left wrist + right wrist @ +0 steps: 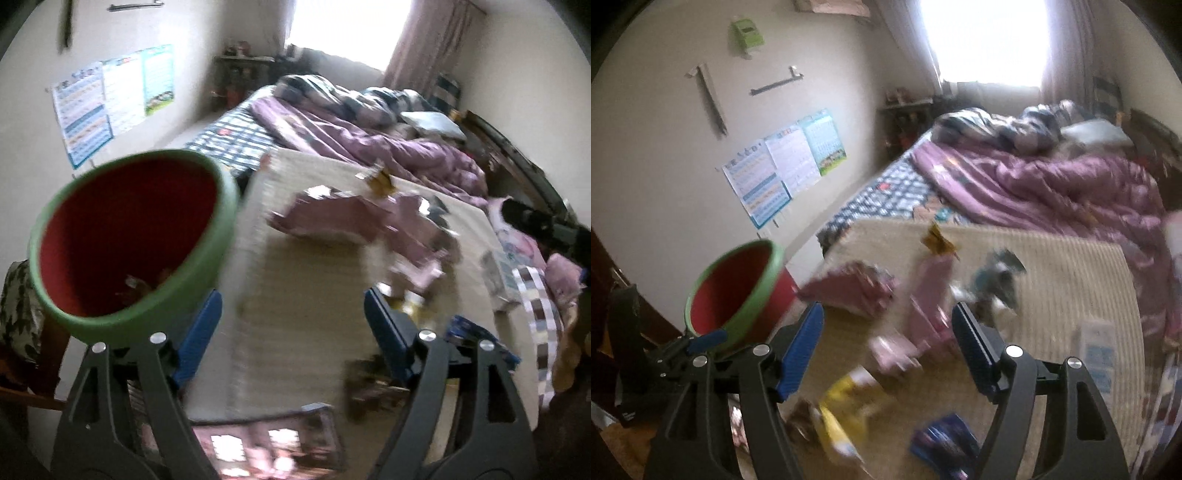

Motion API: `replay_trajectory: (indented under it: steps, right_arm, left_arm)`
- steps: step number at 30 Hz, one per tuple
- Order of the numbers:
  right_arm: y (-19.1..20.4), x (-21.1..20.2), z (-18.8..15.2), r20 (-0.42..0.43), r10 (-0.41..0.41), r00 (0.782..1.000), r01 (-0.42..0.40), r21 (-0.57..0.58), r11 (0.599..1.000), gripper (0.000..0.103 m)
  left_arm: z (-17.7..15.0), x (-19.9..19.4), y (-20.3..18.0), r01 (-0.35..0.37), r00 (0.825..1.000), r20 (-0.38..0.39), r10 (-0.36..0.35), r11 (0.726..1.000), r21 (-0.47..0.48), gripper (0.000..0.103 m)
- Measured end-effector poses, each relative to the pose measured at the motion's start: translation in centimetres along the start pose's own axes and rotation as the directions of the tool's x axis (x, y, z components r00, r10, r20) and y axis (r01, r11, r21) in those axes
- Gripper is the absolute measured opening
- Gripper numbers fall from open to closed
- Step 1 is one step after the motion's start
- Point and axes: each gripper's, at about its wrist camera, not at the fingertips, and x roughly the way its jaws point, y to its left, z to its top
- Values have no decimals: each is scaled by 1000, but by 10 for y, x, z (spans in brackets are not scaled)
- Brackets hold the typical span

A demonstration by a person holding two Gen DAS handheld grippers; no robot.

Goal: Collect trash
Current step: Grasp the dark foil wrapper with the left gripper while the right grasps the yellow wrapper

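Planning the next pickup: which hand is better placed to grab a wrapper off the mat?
Right. The right gripper has open, empty jaws with the pink wrapper straight ahead. The left gripper sits right beside the bin, seemingly busy with it.

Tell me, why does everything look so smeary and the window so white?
Left wrist view: motion blur smears the wrappers and mat; window glare washes out. Right wrist view: yellow wrapper streaked, window blown white; fisheye bends walls.

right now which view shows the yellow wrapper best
The right wrist view: the yellow wrapper lies in plain sight on the mat, though blurred. In the left wrist view only a yellowish scrap shows near the gripper finger, too smeared to identify.
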Motion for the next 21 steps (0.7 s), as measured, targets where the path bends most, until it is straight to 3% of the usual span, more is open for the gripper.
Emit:
replay_trajectory:
  steps: [2,6,10,13,15,17,19,21]
  right_arm:
    - [-10,-1,-12,-43,26,999,-25,19,999,70]
    - [-5,7,-43,-152,127,980,-128,2,992,70]
    - [13,25,-72,-285,215,934,-241,-59,969,70]
    - [23,36,-80,-334,250,909,-287,-67,956,70]
    - [26,44,-84,-355,266,896,-308,-65,949,59]
    - [23,54,-88,-389,275,879,-314,-39,949,29]
    - [17,55,-91,-396,313,863,-337,10,941,27]
    - [15,47,-88,-372,306,876,-331,-4,944,25]
  left_arm:
    - [-7,2,-10,11,1000,-14,-11,1000,-12,76]
    - [-19,-1,-12,-35,999,-13,34,997,-70,76]
    - [-25,-14,-5,-98,995,11,100,987,-128,76]
    - [-31,-22,-6,-135,990,21,140,980,-148,76]
    - [-35,-25,-7,-146,988,19,150,977,-154,76]
    - [-38,-23,-9,-144,989,11,148,976,-163,77]
    - [-41,-23,-12,-139,990,11,142,977,-163,76]
    - [-43,-23,-15,-135,990,6,138,979,-155,76]
